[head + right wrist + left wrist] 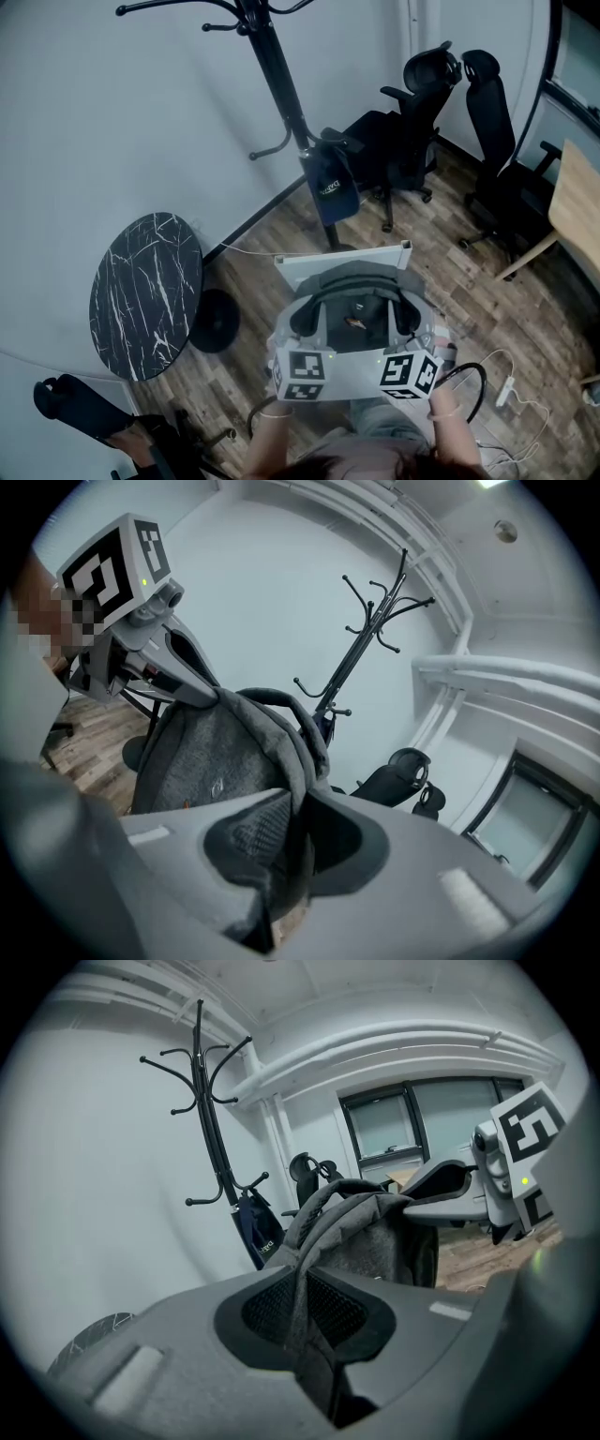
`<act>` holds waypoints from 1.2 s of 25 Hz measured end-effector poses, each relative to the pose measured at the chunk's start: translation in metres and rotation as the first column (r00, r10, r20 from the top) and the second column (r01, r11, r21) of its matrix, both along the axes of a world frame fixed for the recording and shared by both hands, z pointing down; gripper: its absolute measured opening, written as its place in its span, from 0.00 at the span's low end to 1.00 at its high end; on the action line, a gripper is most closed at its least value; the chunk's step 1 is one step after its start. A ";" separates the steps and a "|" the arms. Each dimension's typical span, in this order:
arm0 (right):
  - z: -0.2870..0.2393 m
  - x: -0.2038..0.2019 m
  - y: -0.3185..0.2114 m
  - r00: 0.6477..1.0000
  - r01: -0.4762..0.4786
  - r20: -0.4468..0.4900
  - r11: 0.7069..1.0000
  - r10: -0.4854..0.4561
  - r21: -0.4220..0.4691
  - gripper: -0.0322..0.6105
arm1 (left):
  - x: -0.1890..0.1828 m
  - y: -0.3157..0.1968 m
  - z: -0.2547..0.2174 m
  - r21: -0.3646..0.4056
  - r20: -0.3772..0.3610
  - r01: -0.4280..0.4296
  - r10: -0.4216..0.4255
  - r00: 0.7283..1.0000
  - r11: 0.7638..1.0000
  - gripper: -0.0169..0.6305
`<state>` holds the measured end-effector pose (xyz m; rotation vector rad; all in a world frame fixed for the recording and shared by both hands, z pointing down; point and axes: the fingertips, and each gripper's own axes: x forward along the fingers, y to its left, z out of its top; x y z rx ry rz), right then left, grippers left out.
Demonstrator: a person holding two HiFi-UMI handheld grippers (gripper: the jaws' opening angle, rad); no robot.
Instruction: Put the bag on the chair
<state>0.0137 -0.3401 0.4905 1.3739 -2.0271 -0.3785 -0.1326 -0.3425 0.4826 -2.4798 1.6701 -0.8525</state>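
A grey backpack (354, 314) hangs in the air in front of me, held between both grippers. My left gripper (314, 330) is shut on a fold of the bag's left edge (302, 1335), pinched between its jaws. My right gripper (411, 330) is shut on the bag's right edge (291, 855) in the same way. The bag's top handle (281, 705) arches upward. Two black office chairs (412, 122) (497, 155) stand at the far right, well beyond the bag. One of them also shows in the left gripper view (309, 1171) and the right gripper view (398, 775).
A black coat stand (281, 84) with a navy bag (330, 183) hung on it rises ahead. A round black marble table (145, 291) is at the left, a white panel (342, 262) just behind the backpack, a wooden table (577, 202) at the right. A power strip (506, 389) lies on the wood floor.
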 end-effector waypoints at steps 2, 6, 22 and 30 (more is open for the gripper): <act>0.009 0.000 -0.006 1.000 0.010 -0.001 1.000 -0.010 -0.016 0.13 | 0.001 -0.006 0.008 -0.013 0.003 -0.001 0.001 1.000 1.000 0.10; 0.024 -0.001 -0.017 1.000 0.022 -0.009 0.999 -0.022 -0.044 0.13 | 0.000 -0.017 0.024 -0.041 0.005 0.001 -0.001 1.000 0.999 0.10; 0.079 -0.016 -0.048 0.998 0.051 -0.031 0.988 -0.056 -0.149 0.13 | -0.016 -0.048 0.079 -0.161 0.004 0.059 -0.059 0.998 0.985 0.09; 0.101 -0.021 -0.058 0.996 0.060 -0.048 0.980 -0.071 -0.189 0.13 | -0.020 -0.059 0.101 -0.203 0.010 0.074 -0.074 0.997 0.976 0.09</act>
